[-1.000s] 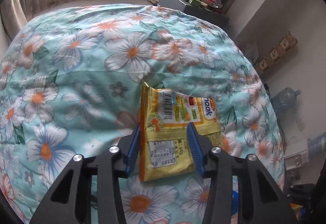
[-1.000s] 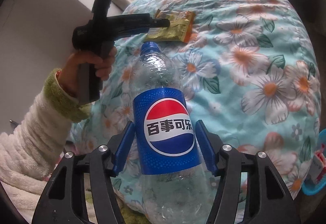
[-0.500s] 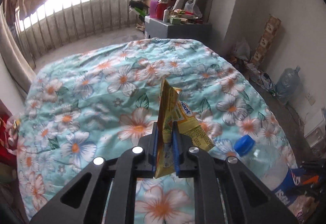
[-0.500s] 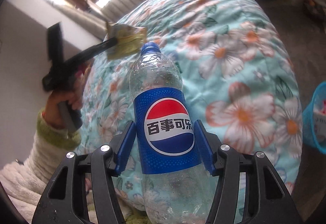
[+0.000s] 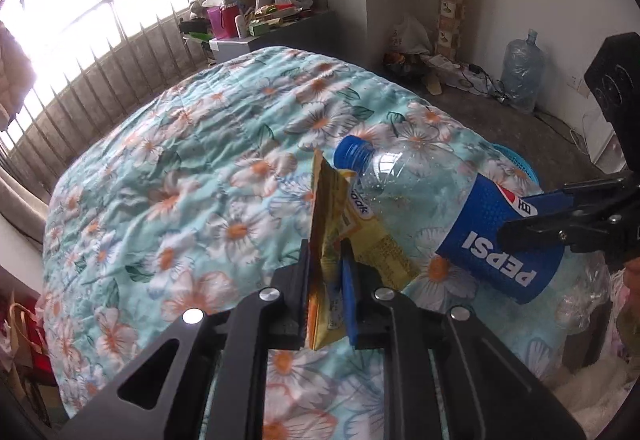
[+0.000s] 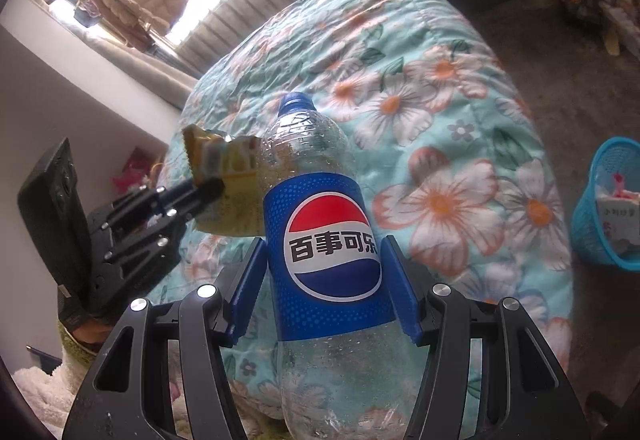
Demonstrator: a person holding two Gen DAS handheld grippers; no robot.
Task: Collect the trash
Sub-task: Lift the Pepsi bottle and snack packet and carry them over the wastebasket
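My left gripper (image 5: pixel 326 260) is shut on a yellow snack wrapper (image 5: pixel 332 236) and holds it in the air above the flowered bed quilt (image 5: pixel 180 175). My right gripper (image 6: pixel 324 272) is shut on an empty Pepsi bottle (image 6: pixel 320 240) with a blue label and blue cap. The bottle also shows in the left wrist view (image 5: pixel 440 215), close beside the wrapper. The left gripper (image 6: pixel 200 195) and the wrapper (image 6: pixel 220 159) show at the left of the right wrist view, partly behind the bottle.
A blue plastic trash basket (image 6: pixel 608 199) with litter inside stands on the floor right of the bed; its rim shows in the left wrist view (image 5: pixel 516 163). A cluttered grey cabinet (image 5: pixel 272 31) stands by the barred window. A large water jug (image 5: pixel 522 67) stands near the wall.
My left gripper closed on the wrapper, lifted it off the quilt and carried it right, toward the bottle. My right gripper kept hold of the bottle, and the basket came into its view.
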